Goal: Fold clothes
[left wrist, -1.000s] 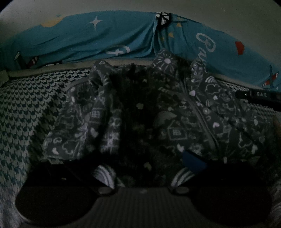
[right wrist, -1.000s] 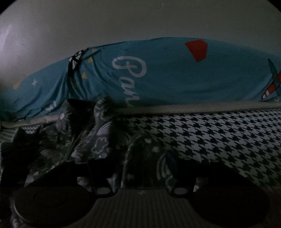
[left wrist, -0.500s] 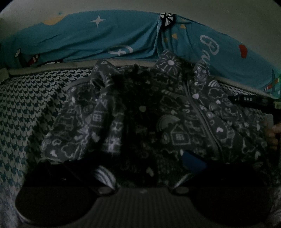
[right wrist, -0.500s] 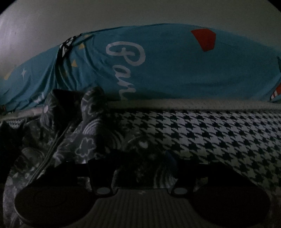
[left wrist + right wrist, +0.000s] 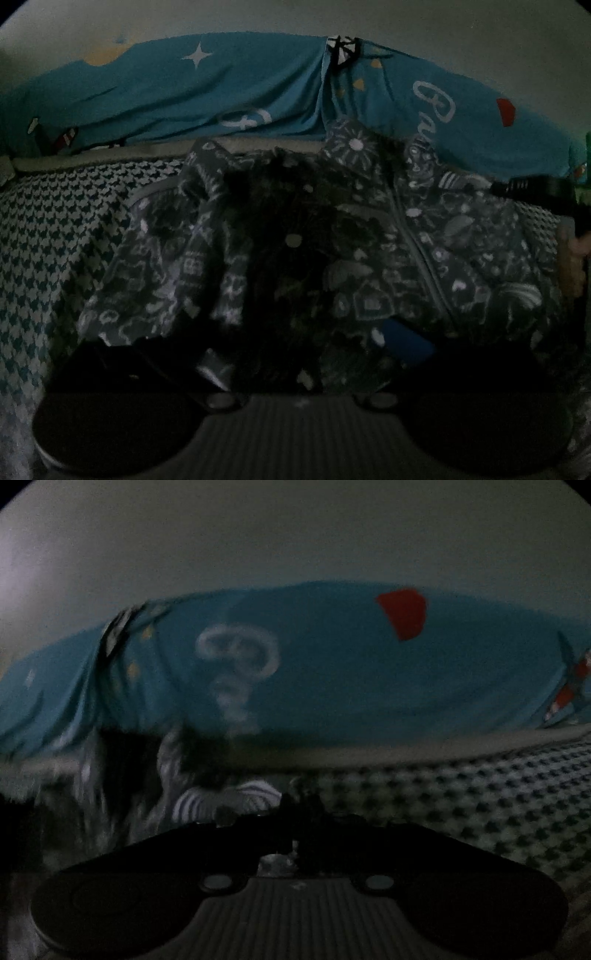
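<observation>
Right tongs [image 5: 295, 843] clenched on the patterned jacket's [image 5: 369, 251] hem; left tongs [image 5: 314, 354] released: lift evenly, keeping the zipper straight ahead.

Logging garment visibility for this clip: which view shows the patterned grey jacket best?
The left wrist view: the jacket lies spread across the houndstooth cover, zipper and print visible. The right wrist view is blurred and shows only a bunched edge at lower left.
</observation>
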{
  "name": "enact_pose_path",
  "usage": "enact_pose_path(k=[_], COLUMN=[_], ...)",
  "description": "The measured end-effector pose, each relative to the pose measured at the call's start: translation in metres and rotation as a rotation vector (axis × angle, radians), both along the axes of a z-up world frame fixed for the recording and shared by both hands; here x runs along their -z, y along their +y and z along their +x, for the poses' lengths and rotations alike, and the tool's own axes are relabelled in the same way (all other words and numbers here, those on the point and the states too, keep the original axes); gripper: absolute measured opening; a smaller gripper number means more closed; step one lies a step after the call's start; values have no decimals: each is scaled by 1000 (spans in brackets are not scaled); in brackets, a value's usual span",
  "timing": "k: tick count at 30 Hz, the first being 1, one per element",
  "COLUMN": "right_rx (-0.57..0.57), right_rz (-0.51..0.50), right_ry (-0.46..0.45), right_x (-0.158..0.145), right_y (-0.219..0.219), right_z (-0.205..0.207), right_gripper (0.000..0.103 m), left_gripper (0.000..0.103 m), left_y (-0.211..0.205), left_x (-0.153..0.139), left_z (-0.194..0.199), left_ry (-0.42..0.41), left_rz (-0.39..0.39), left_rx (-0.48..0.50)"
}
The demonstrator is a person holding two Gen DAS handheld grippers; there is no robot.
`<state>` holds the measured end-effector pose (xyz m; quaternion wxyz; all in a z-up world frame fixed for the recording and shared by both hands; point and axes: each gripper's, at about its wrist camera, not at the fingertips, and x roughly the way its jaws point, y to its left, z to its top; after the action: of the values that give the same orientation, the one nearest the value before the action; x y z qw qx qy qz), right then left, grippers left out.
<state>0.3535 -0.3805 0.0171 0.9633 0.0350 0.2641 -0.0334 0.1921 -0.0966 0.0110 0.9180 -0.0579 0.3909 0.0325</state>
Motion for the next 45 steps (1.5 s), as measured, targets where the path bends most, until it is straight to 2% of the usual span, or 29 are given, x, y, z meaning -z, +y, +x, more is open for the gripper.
enact_pose_path(k=[4, 9, 13, 18, 22, 28, 32, 35, 39, 45], right_rx=[77, 90, 77, 86, 114, 156, 145, 133, 106, 34], right_rz=[-1, 51, 93, 98, 90, 48, 21, -10, -25, -59], right_ry=[-15, 72, 56, 24, 47, 89, 132, 159, 190, 207], right_x=[1, 22, 10, -8, -19, -27, -24, -19, -11, 0], right_y=[-9, -17, -20, -32, -47, -69, -80, -87, -91, -85], right_z=[13, 27, 17, -8, -32, -74, -96, -110, -116, -116], right_gripper=[9, 13, 20, 21, 21, 31, 43, 47, 50, 63], left_gripper=[103, 103, 103, 103, 103, 103, 103, 103, 103, 103], left_y=[-6, -13, -12, -13, -13, -15, -15, -17, -19, -19], left_x=[0, 5, 6, 4, 3, 3, 3, 4, 5, 8], left_z=[3, 6, 7, 4, 2, -1, -2, -4, -5, -2], left_ry=[0, 19, 26, 22, 18, 13, 13, 11, 10, 19], left_rz=[10, 27, 47, 39, 31, 24, 29, 38, 50, 55], left_rx=[28, 71, 81, 79, 78, 77, 79, 83, 87, 86])
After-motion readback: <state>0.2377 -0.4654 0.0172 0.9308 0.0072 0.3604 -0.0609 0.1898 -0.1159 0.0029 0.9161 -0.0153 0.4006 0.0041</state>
